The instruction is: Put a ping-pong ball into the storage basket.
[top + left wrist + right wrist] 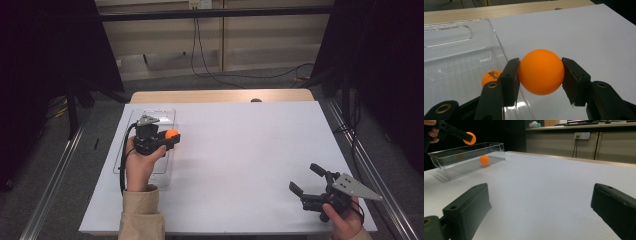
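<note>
Orange ball (541,72) — clamped in left gripper (541,75); right gripper (539,212) wide; second ball's (491,76) print unreadable.

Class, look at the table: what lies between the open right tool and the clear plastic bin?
Nothing: the high view shows bare white tabletop between the right tool and the clear plastic bin.

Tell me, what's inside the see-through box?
One orange ball lies on the floor of the clear box. The left gripper holds a second orange ball above the box's rim. In the high view, hand and gripper cover part of the box.
</note>
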A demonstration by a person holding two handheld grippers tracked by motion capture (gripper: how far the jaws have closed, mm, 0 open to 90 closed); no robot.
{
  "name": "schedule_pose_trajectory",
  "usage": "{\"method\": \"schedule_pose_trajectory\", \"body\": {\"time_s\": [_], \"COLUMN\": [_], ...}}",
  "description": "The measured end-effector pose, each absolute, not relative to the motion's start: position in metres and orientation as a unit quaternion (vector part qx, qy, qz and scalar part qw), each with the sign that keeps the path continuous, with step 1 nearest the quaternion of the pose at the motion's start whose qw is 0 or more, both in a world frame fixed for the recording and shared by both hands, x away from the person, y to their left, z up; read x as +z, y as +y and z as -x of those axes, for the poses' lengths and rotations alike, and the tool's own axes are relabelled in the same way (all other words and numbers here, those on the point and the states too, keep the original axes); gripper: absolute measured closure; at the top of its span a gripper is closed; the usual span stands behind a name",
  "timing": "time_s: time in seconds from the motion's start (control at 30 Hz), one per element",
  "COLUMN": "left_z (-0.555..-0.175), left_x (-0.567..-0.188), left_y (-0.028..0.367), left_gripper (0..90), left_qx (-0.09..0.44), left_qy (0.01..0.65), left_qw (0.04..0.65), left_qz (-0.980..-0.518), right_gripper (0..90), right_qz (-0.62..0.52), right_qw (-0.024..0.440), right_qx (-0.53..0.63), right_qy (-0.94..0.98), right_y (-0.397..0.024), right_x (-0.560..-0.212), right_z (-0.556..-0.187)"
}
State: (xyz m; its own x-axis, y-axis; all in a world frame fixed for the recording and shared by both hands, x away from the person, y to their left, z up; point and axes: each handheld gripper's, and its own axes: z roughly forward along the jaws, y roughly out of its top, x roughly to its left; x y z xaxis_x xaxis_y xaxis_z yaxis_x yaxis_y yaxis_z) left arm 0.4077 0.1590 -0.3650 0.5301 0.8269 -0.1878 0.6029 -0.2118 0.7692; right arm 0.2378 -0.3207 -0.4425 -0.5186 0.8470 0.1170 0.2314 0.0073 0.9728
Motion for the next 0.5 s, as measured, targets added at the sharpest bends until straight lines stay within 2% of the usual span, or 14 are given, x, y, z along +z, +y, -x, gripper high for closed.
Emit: {"method": "schedule_pose_trajectory", "body": {"time_s": [0.5], "left_z": [-0.4076], "left_x": [-0.3651], "left_y": [0.1648], "left_gripper": [51.0], "left_qx": [0.143], "left_qy": [0.471], "left_qw": [0.419], "left_qz": [-0.763], "right_gripper": [1.7], "right_qz": [-0.41], "right_qw": [0.269], "right_qx": [0.573], "right_qy": [0.657], "right_y": [-0.3207], "right_x": [-0.4425], "right_z": [-0.2377]}}
